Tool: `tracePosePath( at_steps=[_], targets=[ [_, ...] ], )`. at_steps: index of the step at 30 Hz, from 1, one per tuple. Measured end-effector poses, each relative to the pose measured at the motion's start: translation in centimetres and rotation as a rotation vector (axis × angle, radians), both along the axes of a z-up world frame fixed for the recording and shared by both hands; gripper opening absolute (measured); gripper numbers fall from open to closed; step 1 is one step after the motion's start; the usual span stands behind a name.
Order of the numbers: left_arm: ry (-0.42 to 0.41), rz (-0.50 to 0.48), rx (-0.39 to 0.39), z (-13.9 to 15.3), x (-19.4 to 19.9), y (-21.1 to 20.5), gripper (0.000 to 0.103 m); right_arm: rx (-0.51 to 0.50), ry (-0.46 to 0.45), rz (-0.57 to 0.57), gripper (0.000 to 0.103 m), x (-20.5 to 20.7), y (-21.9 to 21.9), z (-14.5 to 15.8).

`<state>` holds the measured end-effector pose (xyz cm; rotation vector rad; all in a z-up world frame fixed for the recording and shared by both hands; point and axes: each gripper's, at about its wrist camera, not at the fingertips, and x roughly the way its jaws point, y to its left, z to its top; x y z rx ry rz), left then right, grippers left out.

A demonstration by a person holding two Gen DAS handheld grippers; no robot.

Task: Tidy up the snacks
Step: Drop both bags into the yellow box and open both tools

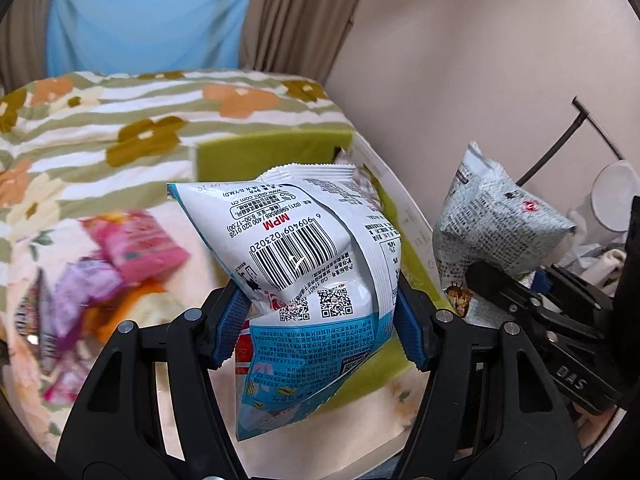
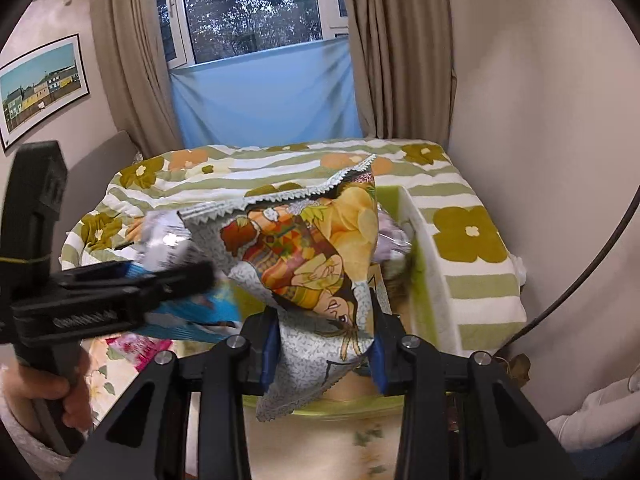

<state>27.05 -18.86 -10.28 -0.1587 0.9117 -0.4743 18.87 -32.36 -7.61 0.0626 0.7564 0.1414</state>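
My left gripper [image 1: 320, 320] is shut on a white and blue snack bag [image 1: 304, 252] with a barcode, held above the bed. My right gripper [image 2: 324, 356] is shut on a grey snack bag [image 2: 316, 256] with a colourful cartoon print; it shows in the left wrist view [image 1: 492, 228] at the right, with the right gripper [image 1: 480, 276] under it. A green open box [image 1: 280, 152] lies behind both bags; in the right wrist view the green box [image 2: 420, 256] holds a pale purple packet [image 2: 390, 236]. The left gripper [image 2: 192, 276] and its bag [image 2: 200, 312] show at the left there.
Loose pink, purple and orange snack packets [image 1: 132, 248] lie on the floral bedspread [image 1: 120, 120] at the left. A pink packet [image 2: 140, 350] lies below the left gripper. Curtains [image 2: 396, 48], a window and the wall [image 2: 540, 100] stand behind and right of the bed.
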Motion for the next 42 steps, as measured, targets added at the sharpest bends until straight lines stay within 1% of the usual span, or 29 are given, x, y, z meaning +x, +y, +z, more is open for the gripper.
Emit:
tracePosePath(
  at_steps=[2,4,5,6,7,8,10,12,19,23,25,27,29,31,32,33,35,38,40,42],
  targets=[
    [0.021,0.003,0.003,-1.3,0.4,-1.7,0.062,0.002,0.016,0.009,0.034,0.4,-1.3,-0.7],
    [0.033,0.021,0.030,-2.6,0.7,-3.0,0.065,0.006,0.029,0.018,0.034,0.5,-2.4,-1.2],
    [0.043,0.027,0.052,-3.1,0.8,-3.6,0.076,0.010,0.041,0.023,0.034,0.6,-2.9,-1.6],
    [0.057,0.039,0.080,-3.7,0.8,-4.1,0.093,0.015,0.047,0.025,0.034,0.7,-3.4,-1.8],
    [0.064,0.055,0.097,-4.1,0.7,-4.5,0.098,0.024,0.055,0.029,0.034,0.8,-3.8,-2.1],
    [0.063,0.065,0.093,-4.3,0.4,-4.5,0.102,0.033,0.064,0.034,0.034,0.9,-4.2,-2.3],
    [0.074,0.084,0.081,-4.5,-0.1,-4.2,0.102,0.041,0.073,0.046,0.034,1.1,-4.8,-2.8],
    [0.083,0.102,0.091,-4.6,-0.7,-3.8,0.102,0.054,0.081,0.059,0.034,1.5,-5.3,-3.2],
    [0.085,0.182,0.078,-4.5,-2.3,-1.5,0.102,0.088,0.098,0.110,0.034,2.8,-5.9,-4.5],
    [0.080,0.205,0.109,-4.2,-3.1,-0.8,0.102,0.067,0.109,0.142,0.034,4.0,-5.5,-5.1],
    [0.080,0.217,0.121,-3.9,-3.5,-0.4,0.102,0.037,0.111,0.153,0.034,4.6,-5.3,-5.2],
    [0.085,0.232,0.122,-3.8,-3.4,0.0,0.102,0.010,0.110,0.164,0.034,4.9,-4.8,-5.3],
    [0.091,0.243,0.115,-3.8,-3.4,0.4,0.102,0.010,0.123,0.189,0.035,5.3,-4.6,-5.5],
    [0.092,0.256,0.114,-3.8,-3.5,0.7,0.102,-0.006,0.137,0.197,0.043,5.7,-4.3,-6.0],
    [0.092,0.261,0.117,-3.8,-3.5,0.8,0.102,-0.018,0.136,0.201,0.056,5.8,-4.2,-6.2],
    [0.093,0.264,0.120,-3.8,-3.6,0.9,0.102,-0.021,0.129,0.205,0.078,5.7,-4.2,-6.2],
    [0.093,0.273,0.124,-3.8,-3.9,1.2,0.102,-0.008,0.094,0.205,0.103,5.0,-4.5,-6.0],
    [0.096,0.280,0.123,-3.9,-4.1,1.4,0.102,0.014,0.066,0.203,0.103,4.4,-4.8,-5.9],
    [0.100,0.279,0.124,-4.0,-4.3,1.4,0.102,0.035,0.074,0.202,0.103,4.3,-5.1,-6.2],
    [0.101,0.276,0.123,-4.0,-4.5,1.5,0.102,0.035,0.079,0.190,0.103,4.3,-5.1,-6.2]
  ],
)
